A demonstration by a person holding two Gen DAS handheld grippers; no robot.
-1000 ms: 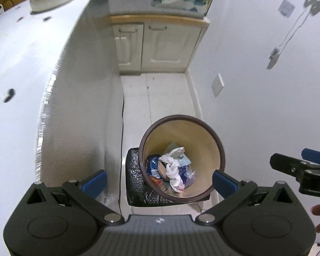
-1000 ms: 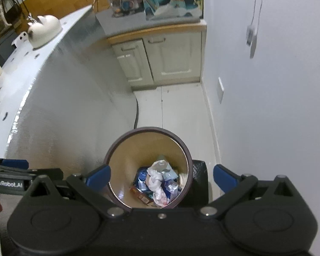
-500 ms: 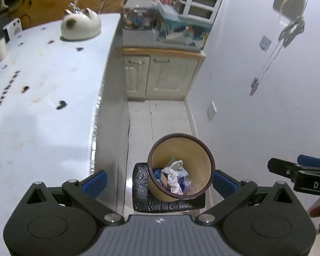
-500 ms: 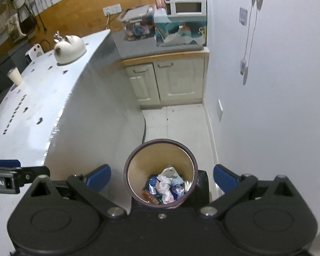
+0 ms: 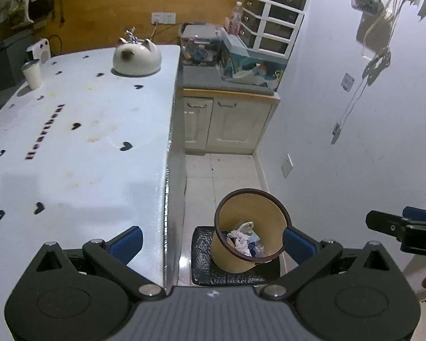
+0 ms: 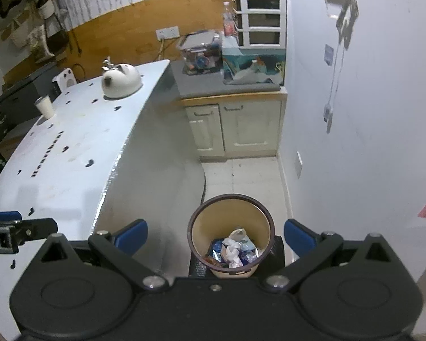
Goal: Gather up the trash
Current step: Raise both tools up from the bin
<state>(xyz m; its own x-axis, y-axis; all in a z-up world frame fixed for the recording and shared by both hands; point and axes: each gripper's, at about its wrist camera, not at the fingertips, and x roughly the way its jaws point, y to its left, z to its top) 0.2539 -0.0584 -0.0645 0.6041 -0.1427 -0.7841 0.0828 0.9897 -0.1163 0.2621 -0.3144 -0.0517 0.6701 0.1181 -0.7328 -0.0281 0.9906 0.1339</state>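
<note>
**Left wrist and right wrist views: both grippers high over the bin, fingers spread**

Left wrist view first: I see my left gripper [image 5: 211, 240] with its blue-tipped fingers [image 5: 127, 240] set wide apart and holding nothing. The trash bin [image 5: 235, 261], tan with a dark rim, stands well below on a black mat [image 5: 201, 255] on the tiled floor, and appears between the fingers, nearer the right one. Crumpled white paper and blue wrappers [image 5: 245, 241] lie in its bottom. The white table [image 5: 79, 147] fills the left side, with a cat-shaped white pot [image 5: 136, 59] and a paper cup [image 5: 32, 74] at its far end. My right gripper's tip [image 5: 394, 227] shows at the right edge.

From the right wrist, the right gripper [image 6: 215, 234] is spread just as wide and empty, the bin [image 6: 230, 218] sitting between its fingers, slightly right of centre, with the trash [image 6: 233, 248] inside.

Compared with half a second ago, both cameras have risen: the bin looks smaller and lower in each view, and more of the table top and the far cabinet [image 6: 235, 130] has come into sight. The fingers' spread is unchanged.
</note>
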